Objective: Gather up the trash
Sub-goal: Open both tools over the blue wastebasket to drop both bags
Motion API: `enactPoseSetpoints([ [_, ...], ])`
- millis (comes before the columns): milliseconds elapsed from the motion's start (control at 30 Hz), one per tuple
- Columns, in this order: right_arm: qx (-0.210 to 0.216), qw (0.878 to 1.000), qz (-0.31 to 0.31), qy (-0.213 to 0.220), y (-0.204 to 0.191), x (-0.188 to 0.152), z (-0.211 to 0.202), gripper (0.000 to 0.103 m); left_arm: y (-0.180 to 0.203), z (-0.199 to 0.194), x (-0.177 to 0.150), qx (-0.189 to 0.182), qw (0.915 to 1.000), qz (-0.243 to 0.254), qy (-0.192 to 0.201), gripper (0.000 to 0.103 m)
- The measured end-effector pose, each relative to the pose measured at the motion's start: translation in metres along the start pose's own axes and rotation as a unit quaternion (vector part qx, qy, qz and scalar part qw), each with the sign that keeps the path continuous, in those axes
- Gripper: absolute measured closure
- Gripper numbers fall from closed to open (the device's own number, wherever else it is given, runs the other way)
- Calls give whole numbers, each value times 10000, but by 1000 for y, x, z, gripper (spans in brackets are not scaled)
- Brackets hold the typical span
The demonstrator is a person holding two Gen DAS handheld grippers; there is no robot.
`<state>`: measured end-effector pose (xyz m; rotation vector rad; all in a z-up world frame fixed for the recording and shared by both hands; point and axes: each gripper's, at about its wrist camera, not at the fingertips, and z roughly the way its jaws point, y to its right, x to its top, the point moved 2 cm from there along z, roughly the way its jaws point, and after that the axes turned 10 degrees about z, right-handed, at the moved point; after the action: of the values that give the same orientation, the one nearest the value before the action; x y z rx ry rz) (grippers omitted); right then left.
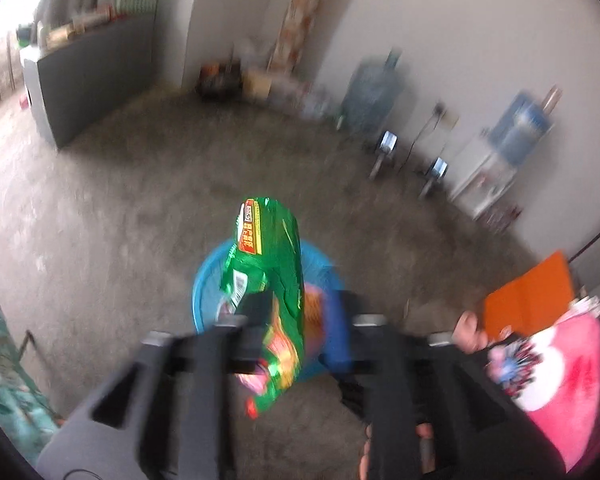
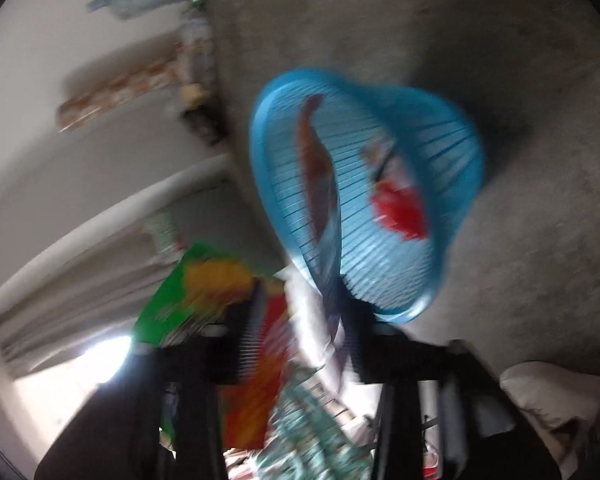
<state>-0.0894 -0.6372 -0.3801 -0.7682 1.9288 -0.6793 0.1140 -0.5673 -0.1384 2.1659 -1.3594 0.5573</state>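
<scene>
My left hand-held gripper (image 1: 298, 316) pointed steeply down, its two black fingers (image 1: 256, 312) standing partly apart with a green wrapper (image 1: 278, 280) between them, resting against the left finger. My right hand-held gripper (image 2: 300, 320) was rolled sideways and tilted down, fingers partly apart; blur hid whether they pressed on anything.
</scene>
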Motion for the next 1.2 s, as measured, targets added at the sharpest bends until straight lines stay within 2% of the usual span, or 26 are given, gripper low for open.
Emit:
enactPoseSetpoints([
  [33, -40, 10000, 10, 50, 2, 3, -3, 58, -2, 16, -7, 38, 9996, -61, -257, 58],
  [100, -10, 10000, -57, 81, 4, 4, -12, 51, -4, 24, -12, 65, 9992, -177, -362, 58],
  [200, -26, 9988, -447, 209, 1, 2, -32, 50, -7, 17, -15, -8, 9990, -375, -256, 51],
  [333, 50, 9981, -515, 332, 8, -4, -55, 50, -2, -8, -9, 80, 9997, -232, -83, 46],
  [533, -122, 9933, -1026, 519, -6, -29, -76, 50, 14, -80, 3, 53, 9988, -255, 403, 38],
  [700, -411, 9800, -1853, 598, -35, -70, -90, 50, 20, -158, -5, 128, 9967, -316, 736, 31],
  [767, -538, 9695, -2302, 653, -49, -93, -98, 50, 20, -193, -11, 175, 9950, -312, 934, 26],
  [833, -724, 9528, -2853, 743, -68, -119, -104, 49, 20, -222, -17, 202, 9935, -266, 1088, 24],
  [867, -825, 9408, -3189, 797, -79, -137, -108, 48, 19, -241, -22, 230, 9925, -236, 1177, 20],
  [967, -958, 9093, -3937, 948, -101, -180, -119, 36, 11, -297, -41, 299, 9889, -111, 1449, 18],
  [1067, -969, 8705, -4720, 1004, -120, -233, -129, 27, -6, -347, -65, 437, 9849, -122, 1673, 16],
  [1100, -968, 8628, -4862, 985, -122, -244, -131, 26, -16, -368, -78, 514, 9824, -168, 1790, 15],
  [1200, -1067, 8283, -5441, 805, -127, -291, -132, 26, -42, -415, -113, 886, 9748, -234, 2036, 14],
])
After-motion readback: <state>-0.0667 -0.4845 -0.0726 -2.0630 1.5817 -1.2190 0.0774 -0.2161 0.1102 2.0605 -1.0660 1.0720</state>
